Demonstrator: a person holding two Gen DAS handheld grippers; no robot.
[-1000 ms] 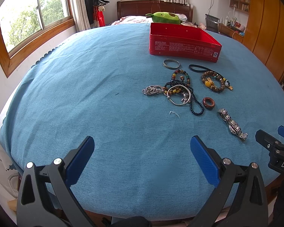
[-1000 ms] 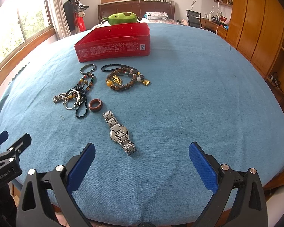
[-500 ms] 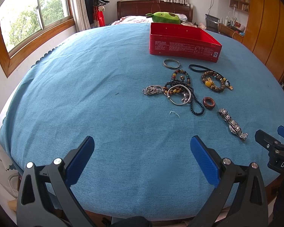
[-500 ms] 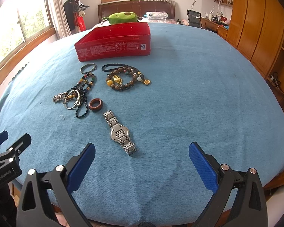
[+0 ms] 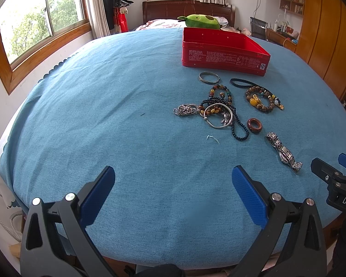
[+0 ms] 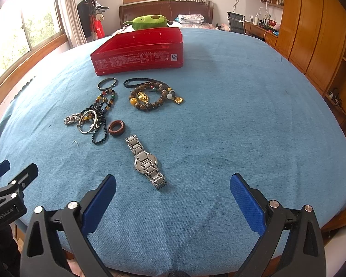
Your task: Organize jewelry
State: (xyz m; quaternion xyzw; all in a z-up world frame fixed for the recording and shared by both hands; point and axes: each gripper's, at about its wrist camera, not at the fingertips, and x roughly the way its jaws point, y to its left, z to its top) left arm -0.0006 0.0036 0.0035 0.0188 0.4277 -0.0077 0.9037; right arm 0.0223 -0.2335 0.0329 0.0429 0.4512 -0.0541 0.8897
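Jewelry lies loose on a blue tablecloth in front of an open red tin box. A steel watch is nearest my right gripper, which hangs open and empty just short of it. Further in are a brown ring, a tangle of bead strings and a silver bangle, a brown bead bracelet with gold charms and a metal bangle. My left gripper is open and empty, well left of the watch and short of the tangle.
A green plush toy sits behind the red box. Windows line the left wall, wooden cabinets the right. A bed and a coat stand are at the back. The table edge runs just below both grippers.
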